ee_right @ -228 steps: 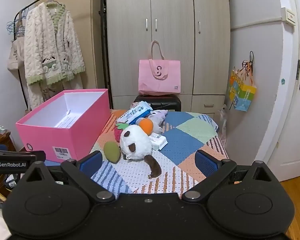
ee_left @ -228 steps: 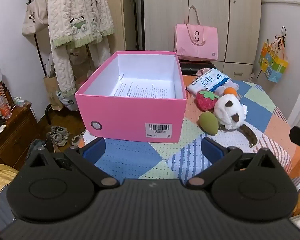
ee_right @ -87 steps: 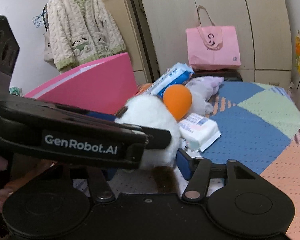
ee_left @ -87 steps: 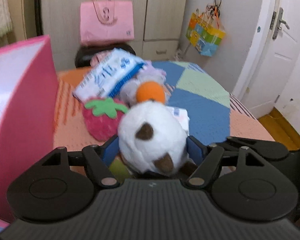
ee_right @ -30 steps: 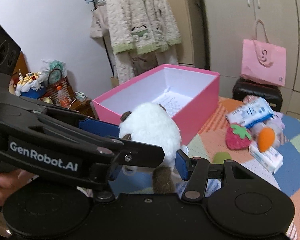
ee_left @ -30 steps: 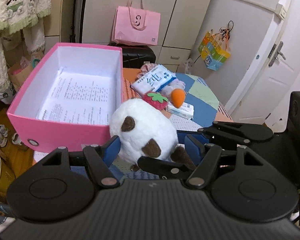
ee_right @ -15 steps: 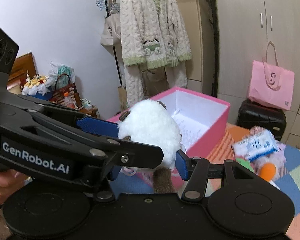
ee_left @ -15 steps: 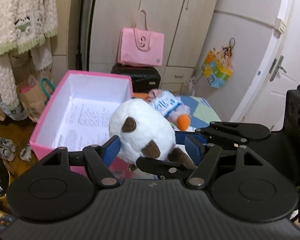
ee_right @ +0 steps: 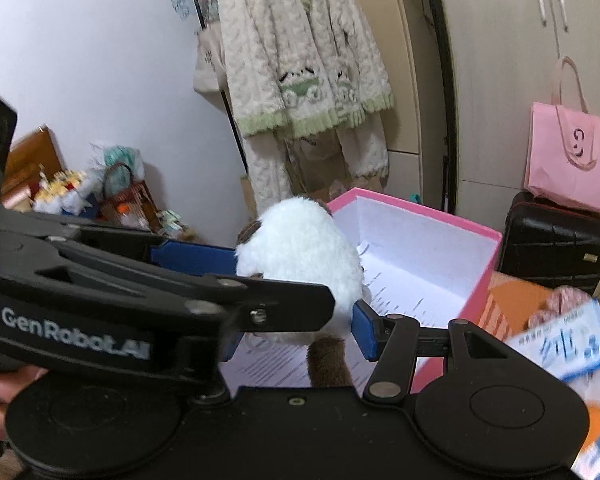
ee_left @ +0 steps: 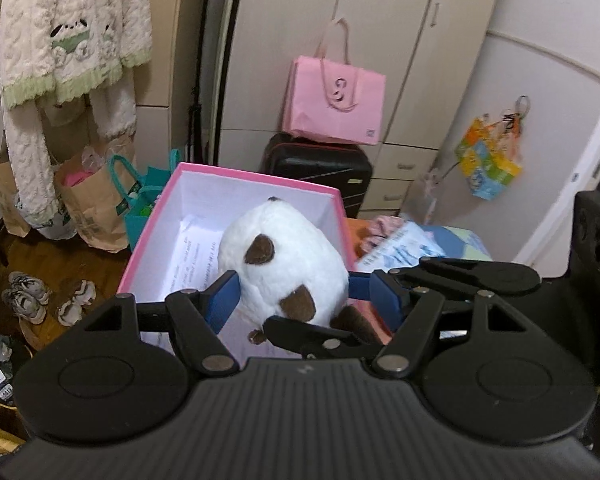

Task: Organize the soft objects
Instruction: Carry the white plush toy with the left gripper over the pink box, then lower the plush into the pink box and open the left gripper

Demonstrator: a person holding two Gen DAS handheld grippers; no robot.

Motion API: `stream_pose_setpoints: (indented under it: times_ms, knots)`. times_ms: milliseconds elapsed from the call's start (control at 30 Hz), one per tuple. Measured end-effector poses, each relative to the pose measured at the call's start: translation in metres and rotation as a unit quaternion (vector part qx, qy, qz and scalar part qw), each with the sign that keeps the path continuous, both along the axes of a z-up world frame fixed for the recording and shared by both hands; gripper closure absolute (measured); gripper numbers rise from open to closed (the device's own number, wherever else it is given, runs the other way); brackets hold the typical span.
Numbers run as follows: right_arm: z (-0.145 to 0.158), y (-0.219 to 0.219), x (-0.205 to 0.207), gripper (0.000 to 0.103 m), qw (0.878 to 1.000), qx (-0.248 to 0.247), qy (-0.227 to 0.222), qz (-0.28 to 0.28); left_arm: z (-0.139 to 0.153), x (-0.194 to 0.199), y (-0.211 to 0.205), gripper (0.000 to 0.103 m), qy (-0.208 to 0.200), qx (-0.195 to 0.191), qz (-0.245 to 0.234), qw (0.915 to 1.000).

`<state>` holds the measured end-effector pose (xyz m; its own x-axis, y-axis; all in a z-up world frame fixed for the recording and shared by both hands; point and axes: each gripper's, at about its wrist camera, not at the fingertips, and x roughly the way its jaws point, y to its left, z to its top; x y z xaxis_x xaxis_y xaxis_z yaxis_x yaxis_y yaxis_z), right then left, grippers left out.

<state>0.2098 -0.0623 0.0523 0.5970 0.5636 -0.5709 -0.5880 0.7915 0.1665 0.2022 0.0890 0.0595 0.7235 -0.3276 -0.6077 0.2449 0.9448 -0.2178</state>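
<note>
A white plush toy with brown patches (ee_left: 284, 264) is held between both grippers, above the open pink box (ee_left: 256, 179). My left gripper (ee_left: 300, 300) is shut on the plush from its sides. My right gripper (ee_right: 300, 332) is shut on the same plush (ee_right: 300, 252) and crosses the left one; its near finger (ee_left: 312, 338) passes under the toy. The box (ee_right: 420, 216) has a white inside with printed paper on its floor. A blue and white packet (ee_right: 568, 344) and other soft items lie on the patchwork table at the right.
A black suitcase (ee_left: 320, 176) with a pink tote bag (ee_left: 336, 108) on it stands behind the box by the wardrobe. A fluffy cream cardigan (ee_right: 300, 60) hangs on a rack at the left. Paper bags (ee_left: 92, 204) and shoes (ee_left: 40, 300) are on the floor.
Both grippers have carried the plush up and to the left, from over the table beside the box to over the box's open top. Both stay shut on it.
</note>
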Motion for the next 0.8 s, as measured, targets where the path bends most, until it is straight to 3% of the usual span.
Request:
stream_pose_setpoints:
  times_ms: [200, 367, 633, 800]
  knots:
    - [-0.017, 0.013, 0.059, 0.042, 0.999, -0.006, 0.039, 0.013, -0.015, 0.050, 0.012, 0.034, 0.021, -0.008, 0.018, 0.9996]
    - [-0.042, 0.023, 0.085, 0.042, 0.996, -0.045, 0.073, 0.023, -0.044, 0.082, 0.020, 0.034, 0.073, -0.020, 0.019, 0.9970]
    - [-0.066, 0.042, 0.096, 0.042, 0.985, -0.140, 0.095, 0.040, -0.077, 0.110, 0.022, 0.034, 0.149, -0.033, 0.015, 0.9881]
    - [-0.071, 0.049, 0.096, 0.042, 0.977, -0.184, 0.090, 0.050, -0.082, 0.113, 0.022, 0.034, 0.166, -0.027, 0.012, 0.9857]
